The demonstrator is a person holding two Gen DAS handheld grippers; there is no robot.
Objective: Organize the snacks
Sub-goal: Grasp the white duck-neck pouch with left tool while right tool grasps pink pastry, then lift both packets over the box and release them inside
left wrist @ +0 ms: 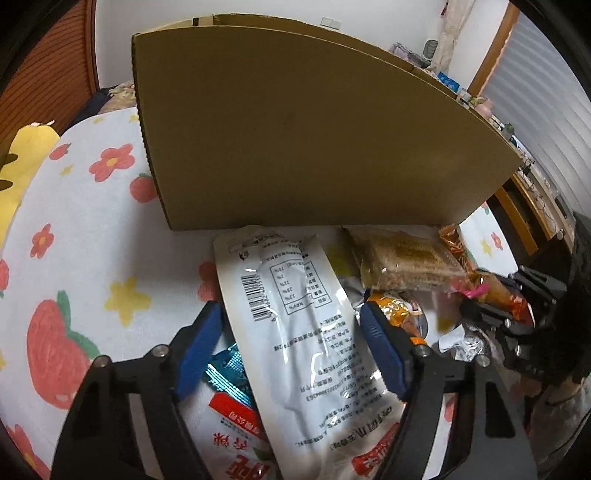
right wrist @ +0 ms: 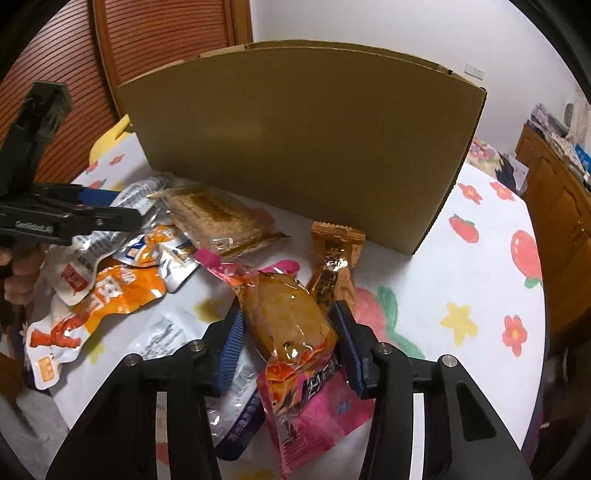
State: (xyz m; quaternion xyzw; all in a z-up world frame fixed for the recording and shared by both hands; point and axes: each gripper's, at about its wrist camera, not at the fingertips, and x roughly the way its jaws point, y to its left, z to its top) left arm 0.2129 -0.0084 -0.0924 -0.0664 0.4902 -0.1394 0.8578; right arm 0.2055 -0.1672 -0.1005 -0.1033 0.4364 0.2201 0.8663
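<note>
A long white snack packet (left wrist: 295,325) with a barcode lies on the pile, between the blue pads of my left gripper (left wrist: 290,310). Both pads stand at its edges and the packet is not squeezed. My right gripper (right wrist: 287,310) is shut on a pink-and-orange clear packet (right wrist: 291,325) holding a brown snack, with a pad pressing on each side. Behind the pile stands a tall brown cardboard box (left wrist: 314,129) (right wrist: 295,140); its inside is hidden. A toast packet (right wrist: 218,218) and a gold bar (right wrist: 332,266) lie in front of it.
The snacks lie on a table under a white cloth (right wrist: 461,277) printed with flowers and strawberries. An orange crayfish packet (right wrist: 107,295) and silver sachets lie at the left. A wooden cabinet (right wrist: 554,206) stands to the right and a slatted door (right wrist: 159,33) behind.
</note>
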